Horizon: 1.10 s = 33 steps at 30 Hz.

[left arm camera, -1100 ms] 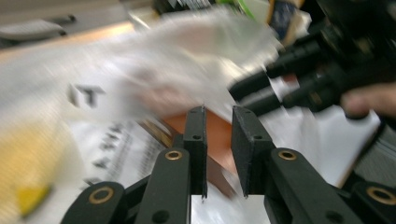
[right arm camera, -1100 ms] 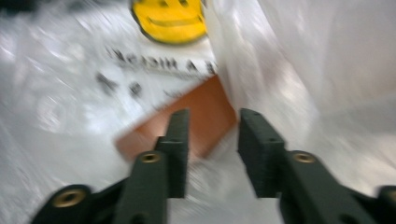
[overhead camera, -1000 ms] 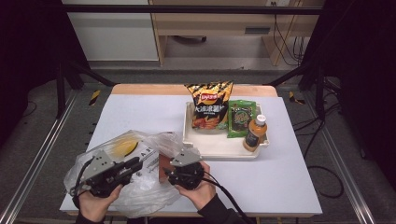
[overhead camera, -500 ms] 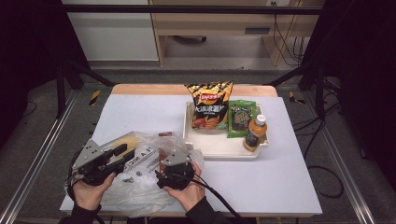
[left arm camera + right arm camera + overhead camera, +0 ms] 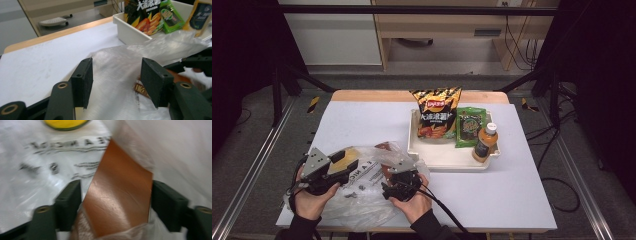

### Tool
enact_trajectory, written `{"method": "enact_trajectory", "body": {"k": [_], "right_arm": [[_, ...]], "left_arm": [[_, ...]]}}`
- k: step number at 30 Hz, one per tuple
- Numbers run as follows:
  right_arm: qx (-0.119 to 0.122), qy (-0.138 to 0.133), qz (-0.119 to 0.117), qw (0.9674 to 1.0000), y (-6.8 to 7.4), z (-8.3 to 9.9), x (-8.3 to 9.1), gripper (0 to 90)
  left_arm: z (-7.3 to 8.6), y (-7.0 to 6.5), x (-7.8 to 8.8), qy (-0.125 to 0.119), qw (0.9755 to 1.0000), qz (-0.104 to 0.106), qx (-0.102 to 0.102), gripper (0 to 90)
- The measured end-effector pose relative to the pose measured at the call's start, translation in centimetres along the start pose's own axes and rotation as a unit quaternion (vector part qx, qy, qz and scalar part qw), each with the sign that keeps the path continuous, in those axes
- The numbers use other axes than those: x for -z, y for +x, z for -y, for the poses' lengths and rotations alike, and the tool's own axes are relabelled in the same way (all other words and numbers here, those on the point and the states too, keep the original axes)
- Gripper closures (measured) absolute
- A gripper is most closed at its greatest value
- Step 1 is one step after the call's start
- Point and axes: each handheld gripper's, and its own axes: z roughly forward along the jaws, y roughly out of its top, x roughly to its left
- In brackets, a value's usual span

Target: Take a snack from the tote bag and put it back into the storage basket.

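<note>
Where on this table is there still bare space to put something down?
Bare: the far-left stretch of the table beyond the plastic bag, and the near-right corner in front of the white tray. Crowded: the near-left, under bag and both grippers, and the tray's back, with chips, green packet and bottle.

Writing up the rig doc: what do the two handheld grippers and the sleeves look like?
Both the left gripper and right gripper are black with flat rectangular jaws, brass-coloured pivot rings, and a grey three-cornered plate on top. A black cable trails from each. The sleeves are dark.
</note>
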Motion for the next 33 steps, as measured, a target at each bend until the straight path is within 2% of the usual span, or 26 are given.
{"method": "enact_trajectory", "body": {"k": [2,3,6,9,12,16,19,22,24,27,30,31,33], "right_arm": [[0.007,0.006,0.006,0.9999,-0.5,-0.1,0.3,41.1],[0.009,0.008,0.008,0.9999,-0.7,-0.2,0.4,42.8],[0.017,0.014,-0.002,0.9998,-1.4,-0.3,0.6,43.2],[0.040,0.013,-0.005,0.9991,-1.7,-0.2,0.6,43.0],[0.058,0.013,-0.013,0.9982,-1.7,-0.2,0.8,41.2],[0.050,-0.008,-0.026,0.9984,-1.8,-0.3,1.3,38.3],[0.053,-0.005,-0.025,0.9983,-1.7,-0.2,1.3,37.8],[0.052,-0.003,-0.024,0.9984,-1.7,-0.2,1.0,38.3],[0.055,-0.001,-0.023,0.9983,-1.7,-0.2,0.8,38.2],[0.054,-0.002,-0.024,0.9982,-1.6,-0.1,0.9,36.9],[0.054,-0.010,-0.028,0.9981,-1.6,-0.2,1.2,35.3],[0.054,-0.011,-0.029,0.9981,-1.6,-0.2,1.2,34.9],[0.052,-0.010,-0.028,0.9982,-1.6,-0.2,1.2,34.6]], "left_arm": [[0.4,0.4,0.3,0.002,1.0000,-0.005,0.002,43.0],[0.6,0.5,0.3,0.004,1.0000,-0.006,0.003,42.9],[1.4,0.9,0.4,0.013,0.9998,-0.008,0.009,42.7],[2.0,1.0,0.1,0.025,0.9996,-0.007,0.011,42.6],[2.0,0.9,0.0,0.027,0.9996,-0.005,0.008,42.7],[1.8,0.8,0.1,0.025,0.9997,-0.006,0.001,41.8],[1.3,1.2,1.1,0.011,0.9999,-0.007,-0.001,40.3],[1.0,1.4,1.7,0.013,0.9999,0.001,0.001,35.7],[1.0,1.3,1.9,0.012,0.9999,0.006,0.001,36.2],[0.5,0.7,2.4,-0.003,0.9999,0.010,0.002,37.1],[0.1,-0.4,2.7,-0.007,0.9998,0.010,-0.018,36.9],[0.0,-0.8,2.5,0.001,0.9996,0.009,-0.026,35.5],[0.2,-1.3,1.5,0.031,0.9986,0.000,-0.044,31.7]]}}
